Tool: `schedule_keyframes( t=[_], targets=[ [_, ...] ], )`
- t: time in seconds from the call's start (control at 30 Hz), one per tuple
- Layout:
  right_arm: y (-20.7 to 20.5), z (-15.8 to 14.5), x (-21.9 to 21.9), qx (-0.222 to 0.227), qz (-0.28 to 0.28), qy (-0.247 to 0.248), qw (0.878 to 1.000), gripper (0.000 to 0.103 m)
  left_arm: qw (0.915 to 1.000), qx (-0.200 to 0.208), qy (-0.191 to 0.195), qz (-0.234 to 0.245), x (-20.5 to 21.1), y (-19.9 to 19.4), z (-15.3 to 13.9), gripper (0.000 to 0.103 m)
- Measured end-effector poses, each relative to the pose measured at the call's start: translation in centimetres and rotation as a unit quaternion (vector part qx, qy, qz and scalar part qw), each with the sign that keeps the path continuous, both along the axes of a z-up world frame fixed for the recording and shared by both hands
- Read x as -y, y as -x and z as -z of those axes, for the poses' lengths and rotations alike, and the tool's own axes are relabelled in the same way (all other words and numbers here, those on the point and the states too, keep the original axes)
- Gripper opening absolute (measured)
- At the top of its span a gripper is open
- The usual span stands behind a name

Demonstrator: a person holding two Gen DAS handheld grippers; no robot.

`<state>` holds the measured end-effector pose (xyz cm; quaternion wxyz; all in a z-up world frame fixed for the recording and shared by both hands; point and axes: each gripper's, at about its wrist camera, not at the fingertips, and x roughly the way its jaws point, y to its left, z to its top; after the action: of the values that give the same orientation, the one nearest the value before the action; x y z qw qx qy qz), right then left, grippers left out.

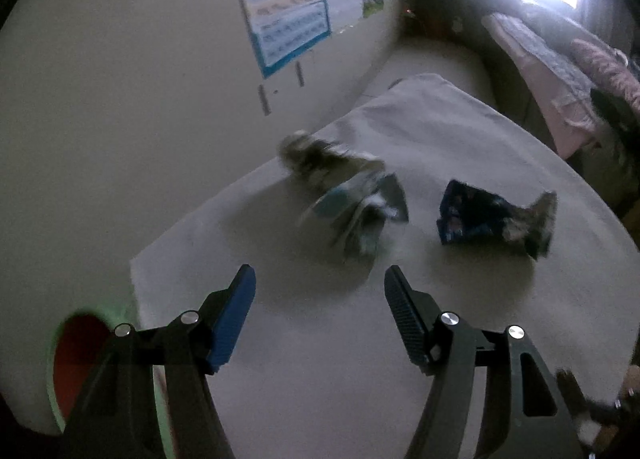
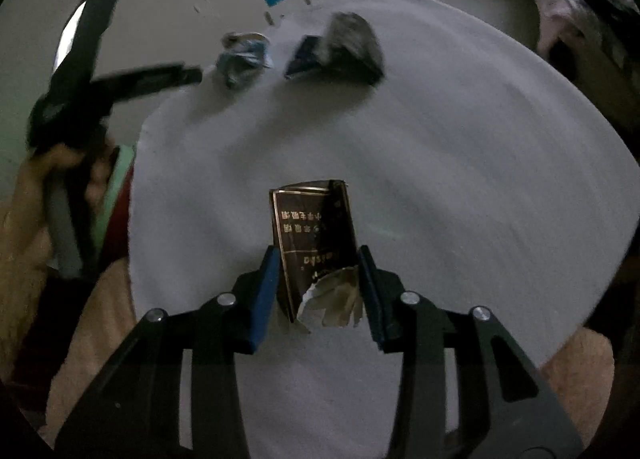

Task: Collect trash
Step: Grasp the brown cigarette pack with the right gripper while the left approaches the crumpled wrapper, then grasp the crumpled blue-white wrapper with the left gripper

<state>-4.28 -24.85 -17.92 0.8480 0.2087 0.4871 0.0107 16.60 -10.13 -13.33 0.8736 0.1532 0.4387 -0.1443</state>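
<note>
The right gripper (image 2: 318, 259) clasped a dark carton (image 2: 314, 235) while the left gripper (image 1: 320, 279) hung released above crumpled wrappers (image 1: 348, 195) on a cloth (image 1: 460, 299)

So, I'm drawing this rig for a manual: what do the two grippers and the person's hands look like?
Both the left gripper and the right gripper have black, angular linkage arms with round silver pivot pins and cut-out slots. The fingers carry flat, blue, ribbed pads. No cables or printed markings show. In the right wrist view the left hand is bare skin, with no sleeve or glove visible.
</note>
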Motion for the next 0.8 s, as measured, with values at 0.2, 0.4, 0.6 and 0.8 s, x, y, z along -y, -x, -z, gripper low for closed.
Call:
schedule_keyframes(
  t=[0.2, 0.4, 0.6, 0.8],
  targets=[
    [0.0, 0.5, 0.9, 0.005, 0.007, -0.018, 1.000, 0.040, 0.9994, -0.031, 0.015, 0.000, 2.7, -3.7, 0.9, 0.064],
    [0.2, 0.6, 1.3, 0.007, 0.008, -0.034, 0.999, 0.040, 0.9981, -0.050, -0.025, 0.023, 4.9, -5.2, 2.3, 0.064],
    [0.2, 1.0, 1.7, 0.005, 0.017, -0.049, 0.999, 0.041, 0.9970, -0.066, -0.037, 0.015, 5.4, -5.8, 3.1, 0.054],
    [0.2, 1.1, 1.6, 0.003, 0.015, -0.048, 0.999, 0.041, 0.9971, -0.072, -0.022, 0.011, 4.7, -4.5, 2.8, 0.023]
  ],
)
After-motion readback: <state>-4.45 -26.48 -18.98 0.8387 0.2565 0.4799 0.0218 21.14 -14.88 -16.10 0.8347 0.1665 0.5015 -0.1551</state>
